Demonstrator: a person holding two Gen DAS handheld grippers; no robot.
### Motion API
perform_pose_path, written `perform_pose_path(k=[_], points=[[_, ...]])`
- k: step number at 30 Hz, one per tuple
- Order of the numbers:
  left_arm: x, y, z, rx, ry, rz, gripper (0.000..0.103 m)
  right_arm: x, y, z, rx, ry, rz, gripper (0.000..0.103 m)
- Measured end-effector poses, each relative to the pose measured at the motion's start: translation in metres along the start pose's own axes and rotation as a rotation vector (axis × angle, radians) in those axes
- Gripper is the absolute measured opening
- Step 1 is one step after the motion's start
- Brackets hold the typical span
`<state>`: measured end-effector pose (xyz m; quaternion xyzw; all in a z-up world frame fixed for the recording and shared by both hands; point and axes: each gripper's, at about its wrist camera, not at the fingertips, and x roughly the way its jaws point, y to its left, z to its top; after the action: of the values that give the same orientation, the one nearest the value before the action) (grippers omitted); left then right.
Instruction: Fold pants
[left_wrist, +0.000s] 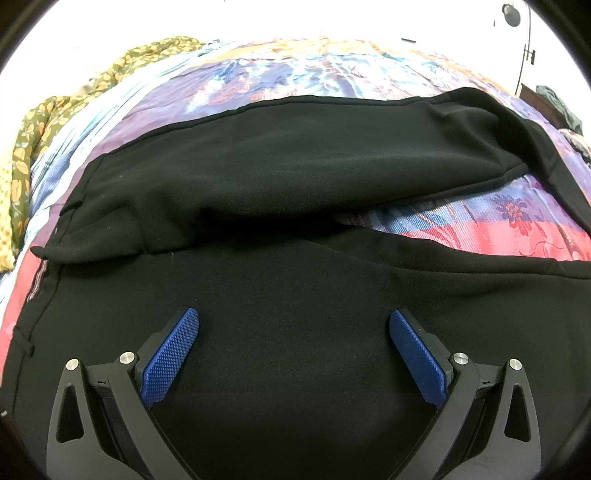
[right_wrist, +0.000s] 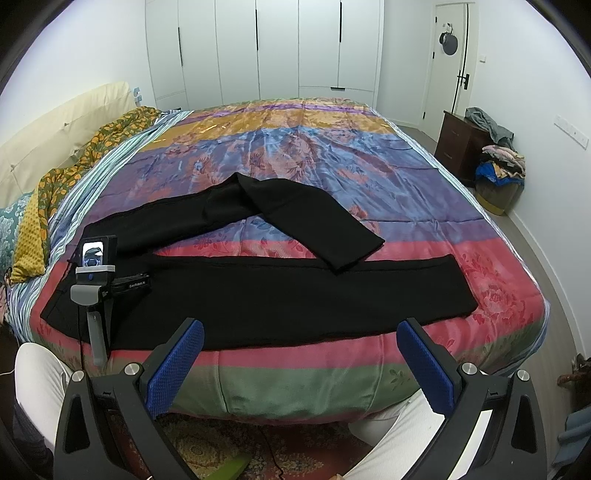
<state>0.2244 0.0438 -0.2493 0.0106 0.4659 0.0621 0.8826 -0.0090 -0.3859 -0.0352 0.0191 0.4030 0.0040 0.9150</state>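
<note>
You are at the start of the fold: the black pants (right_wrist: 258, 291) lie across the near edge of the bed, on the bright floral bedspread (right_wrist: 332, 155), one leg straight, the far leg bent back over itself. Your left gripper (left_wrist: 293, 325) hovers low over the waist part, jaws apart, holding nothing. Your right gripper (right_wrist: 301, 332) is also wide apart, before the bed. Next, I think, you must straighten the bent leg. White wardrobes (right_wrist: 258, 48) stand behind.
</note>
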Motion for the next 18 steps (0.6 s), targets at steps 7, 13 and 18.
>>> perform_pose_path(k=[7,13,18], points=[[0.0001,0.0000,0.0000,0.000,0.000,0.000,0.103,0.0001,-0.0003,-0.0004,0.001,0.000,-0.002,0.103],[-0.0002,0.0004,-0.0002,0.000,0.000,0.000,0.103,0.0001,-0.0003,-0.0008,0.000,0.000,-0.002,0.103],[0.0002,0.0001,0.0001,0.000,0.000,0.000,0.103,-0.0007,0.0008,-0.0009,-0.003,0.001,0.002,0.103]])
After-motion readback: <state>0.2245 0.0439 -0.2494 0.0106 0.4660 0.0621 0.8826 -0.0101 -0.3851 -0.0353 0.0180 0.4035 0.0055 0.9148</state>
